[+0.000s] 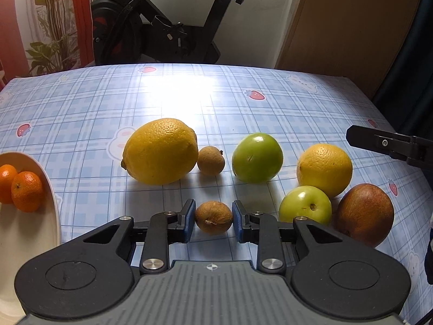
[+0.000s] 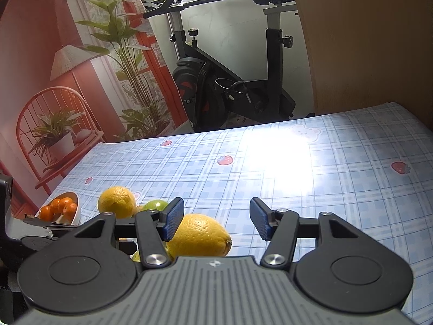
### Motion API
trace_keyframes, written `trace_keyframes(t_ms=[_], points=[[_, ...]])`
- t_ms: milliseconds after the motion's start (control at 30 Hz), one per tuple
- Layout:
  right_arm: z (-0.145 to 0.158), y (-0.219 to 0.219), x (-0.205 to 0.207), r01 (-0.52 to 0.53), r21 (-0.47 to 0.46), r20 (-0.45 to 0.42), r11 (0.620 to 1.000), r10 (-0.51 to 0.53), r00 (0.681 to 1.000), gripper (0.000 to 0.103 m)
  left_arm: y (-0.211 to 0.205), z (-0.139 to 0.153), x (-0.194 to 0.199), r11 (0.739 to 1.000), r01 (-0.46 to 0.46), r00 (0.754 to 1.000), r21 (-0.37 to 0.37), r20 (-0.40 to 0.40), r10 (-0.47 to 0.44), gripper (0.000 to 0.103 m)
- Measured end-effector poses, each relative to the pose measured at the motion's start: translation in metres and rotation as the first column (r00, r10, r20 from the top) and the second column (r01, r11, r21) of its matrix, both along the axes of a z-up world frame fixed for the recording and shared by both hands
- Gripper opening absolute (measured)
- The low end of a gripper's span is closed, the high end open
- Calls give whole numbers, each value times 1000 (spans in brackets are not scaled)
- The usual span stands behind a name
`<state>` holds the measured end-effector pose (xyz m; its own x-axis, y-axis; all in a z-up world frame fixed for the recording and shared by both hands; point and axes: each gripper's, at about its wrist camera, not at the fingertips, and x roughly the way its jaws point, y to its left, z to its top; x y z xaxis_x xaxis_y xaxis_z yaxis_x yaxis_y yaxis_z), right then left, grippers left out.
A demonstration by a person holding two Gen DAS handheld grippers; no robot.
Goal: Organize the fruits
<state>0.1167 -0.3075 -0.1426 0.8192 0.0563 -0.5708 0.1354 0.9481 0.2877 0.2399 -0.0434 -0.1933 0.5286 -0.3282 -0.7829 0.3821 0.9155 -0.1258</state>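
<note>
The step in hand looks like the pick-up of one small brown fruit (image 1: 213,217) from the blue checked desk (image 1: 135,103); the left tongs (image 1: 213,220) are clamped on it, a blue pad pressed to each side, and it sits low on the cloth just in front of the camera; whether it has left the cloth I cannot tell. The next move, as I judge it, calls for a straight lift clear of its neighbours and a carry leftward to the white bowl (image 1: 52,197), which already holds small oranges (image 1: 27,191); the grip should stay firm, since the fruit is round and could roll out. Behind it lie a big lemon (image 1: 161,151), a second brown fruit (image 1: 211,161) just beside that lemon, a green apple (image 1: 257,157), a smaller lemon (image 1: 324,169), another green apple (image 1: 305,204) and a reddish-brown fruit (image 1: 365,214). The right tongs (image 2: 216,218) stand apart and hold nothing; the smaller lemon sits below the left pad, and I cannot tell whether the pad touches it.
</note>
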Motion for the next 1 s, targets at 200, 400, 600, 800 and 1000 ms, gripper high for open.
trace_keyframes(t_ms=[200, 400, 600, 800, 1000], points=[[5, 18, 13, -111, -35, -22, 993, 110, 994, 55, 26, 19, -6, 999, -50, 998, -15, 27, 50, 31], [7, 43, 38, -283, -94, -66, 955, 278, 958, 49, 62, 39, -22, 989, -146, 988, -34, 48, 147, 31], [5, 80, 73, -450, -165, -168, 878, 424, 890, 43, 97, 60, -26, 963, -256, 961, -82, 89, 263, 31], [-3, 112, 98, -561, -256, -238, 787, 511, 826, 40, 118, 68, -35, 943, -314, 939, -111, 112, 326, 31], [-9, 124, 117, -606, -323, -313, 727, 522, 794, 40, 130, 62, -38, 931, -336, 933, -143, 89, 350, 31]])
